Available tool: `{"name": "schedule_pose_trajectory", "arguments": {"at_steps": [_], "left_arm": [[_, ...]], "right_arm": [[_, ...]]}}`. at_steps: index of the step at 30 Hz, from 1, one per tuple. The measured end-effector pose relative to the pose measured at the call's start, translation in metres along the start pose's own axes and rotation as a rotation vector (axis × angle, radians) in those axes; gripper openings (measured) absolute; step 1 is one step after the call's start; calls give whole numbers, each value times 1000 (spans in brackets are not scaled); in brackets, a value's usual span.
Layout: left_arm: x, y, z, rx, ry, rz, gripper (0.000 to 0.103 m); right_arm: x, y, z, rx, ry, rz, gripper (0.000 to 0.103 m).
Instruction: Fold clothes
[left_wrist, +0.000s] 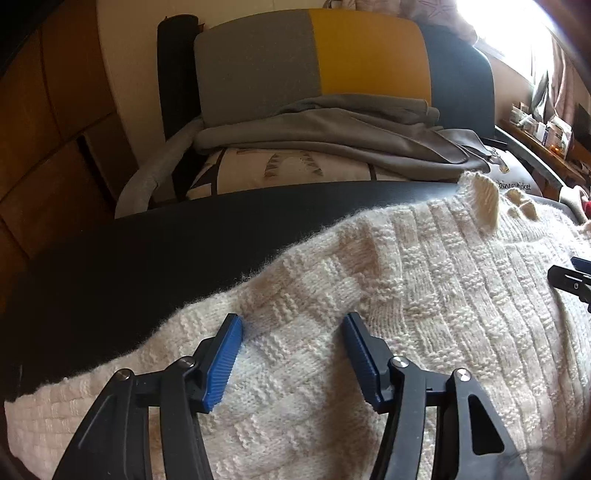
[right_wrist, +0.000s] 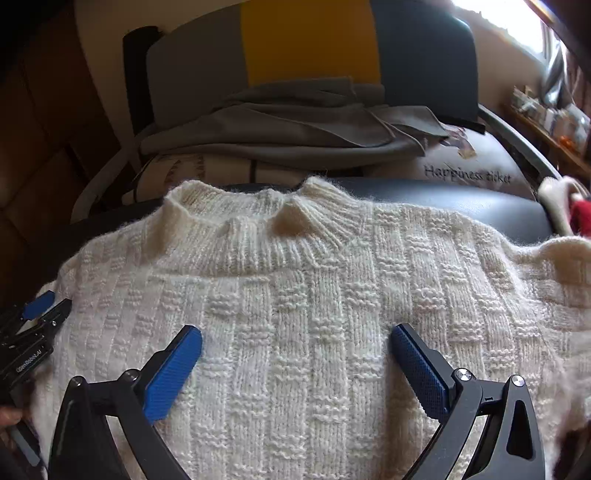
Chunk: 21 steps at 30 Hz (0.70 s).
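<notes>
A cream knitted sweater (right_wrist: 306, 314) lies spread on a dark surface (left_wrist: 147, 251), its ribbed collar (right_wrist: 258, 218) at the far side. My left gripper (left_wrist: 293, 321) hovers open over the sweater's left shoulder area (left_wrist: 303, 280), close to its fuzzy edge, with no knit pinched between its blue pads. My right gripper (right_wrist: 297, 334) stands open wide above the sweater's chest, below the collar, with nothing gripped. The left gripper (right_wrist: 40, 306) also shows at the left edge of the right wrist view, and part of the right gripper (left_wrist: 572, 277) at the right edge of the left wrist view.
Behind the surface stands a chair with a grey, yellow and blue backrest (left_wrist: 314, 55) and a pile of grey garments (left_wrist: 332, 133) on printed cushions (right_wrist: 469, 170). Wooden cabinets (left_wrist: 48, 122) are at left, a cluttered shelf (left_wrist: 546, 129) and a bright window at right.
</notes>
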<state>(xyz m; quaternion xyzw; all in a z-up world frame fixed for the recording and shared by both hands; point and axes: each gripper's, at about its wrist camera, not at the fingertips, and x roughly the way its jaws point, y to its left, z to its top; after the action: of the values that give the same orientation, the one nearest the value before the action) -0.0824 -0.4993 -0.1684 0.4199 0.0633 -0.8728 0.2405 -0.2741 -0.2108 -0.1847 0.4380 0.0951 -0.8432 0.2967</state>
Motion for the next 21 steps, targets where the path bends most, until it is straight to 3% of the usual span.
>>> {"name": "schedule_pose_trajectory", "arguments": {"at_steps": [2,4,5,8,10,15,18,21], "left_arm": [[-2,3,3,-18,18,6,66],[-9,7,9,-49,52,22,61],[-23,7,11,-67,30,7,56],[-78,-1,8,-102,-72,-72,57],[-110,-16,-4,-84,-107,-134,57],[-156,-62,-64,-28,-95,-261,57],[-164,-73,-105,-54,-35,-280,57],[-169,-77,-141,-90,14,-260,57]], "right_arm": [[-1,1,-1,7,-10,1,103],[-3,-1,-2,16,-19,12,103],[-4,-3,-2,22,-22,23,103],[-11,-14,3,10,9,109,103],[-37,-22,0,5,-20,162,103],[-106,-42,-34,-38,-36,238,103],[-136,-49,-69,-69,-1,249,103],[-152,-58,-112,-108,50,198,103]]}}
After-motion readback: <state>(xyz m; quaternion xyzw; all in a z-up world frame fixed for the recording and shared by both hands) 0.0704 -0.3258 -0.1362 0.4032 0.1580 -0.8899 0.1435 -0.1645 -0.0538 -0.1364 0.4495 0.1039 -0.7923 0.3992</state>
